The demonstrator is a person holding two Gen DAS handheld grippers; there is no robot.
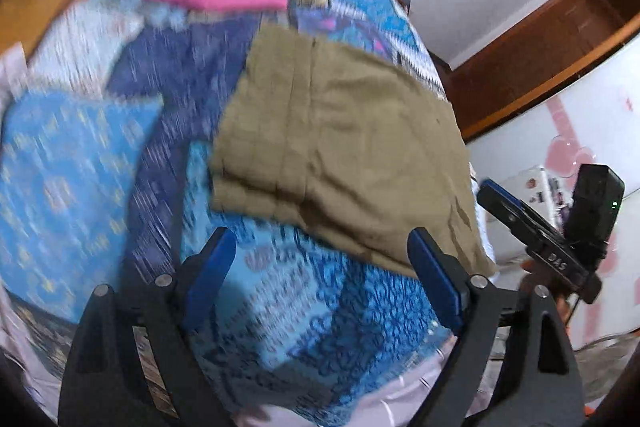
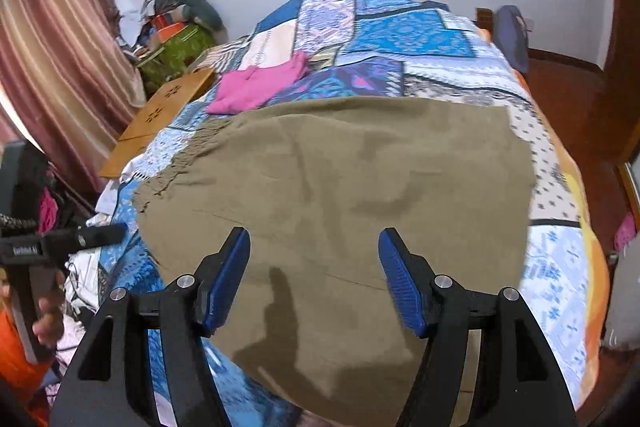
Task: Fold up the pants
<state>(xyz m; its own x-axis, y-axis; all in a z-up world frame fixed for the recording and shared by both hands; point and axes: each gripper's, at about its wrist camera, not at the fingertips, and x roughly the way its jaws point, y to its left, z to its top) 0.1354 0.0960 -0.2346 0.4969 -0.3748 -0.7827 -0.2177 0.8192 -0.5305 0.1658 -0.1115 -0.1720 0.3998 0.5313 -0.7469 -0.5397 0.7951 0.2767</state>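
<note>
Olive pants [image 2: 332, 195] folded flat on patchwork bedspread [image 2: 420, 39], right gripper [image 2: 314, 247] above them with jaws apart and empty, pink garment [image 2: 256, 85] beyond, left gripper [image 2: 100, 233] at left edge.

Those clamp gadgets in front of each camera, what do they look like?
Both look alike: the left gripper and right gripper have matte black angular plastic frames with silver round pins at the joints. Their jaws carry slim blue textured pads. Seen from the left wrist view, the right one bears white lettering, too blurred to read, and a black box with a green light.
</note>
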